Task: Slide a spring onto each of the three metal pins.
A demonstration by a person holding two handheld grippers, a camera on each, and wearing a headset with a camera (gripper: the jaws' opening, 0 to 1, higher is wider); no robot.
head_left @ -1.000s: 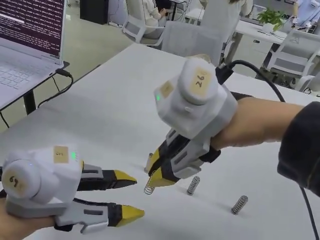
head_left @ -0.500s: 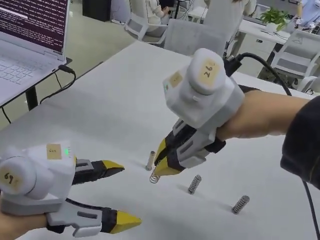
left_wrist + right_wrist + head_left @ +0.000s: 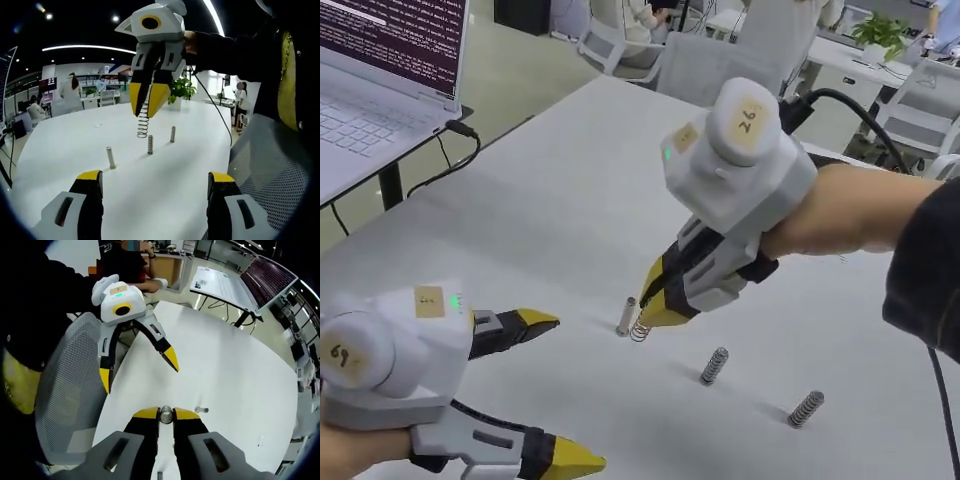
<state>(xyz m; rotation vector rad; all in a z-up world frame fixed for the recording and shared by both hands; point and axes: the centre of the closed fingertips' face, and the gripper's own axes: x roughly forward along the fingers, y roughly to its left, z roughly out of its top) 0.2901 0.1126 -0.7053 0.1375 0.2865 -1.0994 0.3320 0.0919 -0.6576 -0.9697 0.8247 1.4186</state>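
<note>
**A:** What is the right gripper (image 3: 656, 316) doing?

**B:** Its yellow tips are pinched narrow on the top end of a spring (image 3: 640, 331). The spring hangs down from them, coils loose below the tips. The right gripper view looks straight down the coil, clamped between the two jaws.

**A:** And where is that spring compared with the pin (image 3: 626, 316)?

**B:** Just beside it, not over it. The pin stands bare and upright on the white tabletop (image 3: 550, 200), and in the head view the spring's lower end is close to its right side. I cannot tell whether they touch.

**A:** Anything else on the tabletop?

**B:** Two other springs (image 3: 714, 366) stand in a row beyond the pin, leaning a little. I cannot tell whether there are pins inside them.

**A:** The left gripper (image 3: 565, 391)?

**B:** Spread wide with nothing between its jaws, low and near the person, well apart from the pin and pointing toward it. An open laptop (image 3: 380, 60) sits off to the left.
</note>
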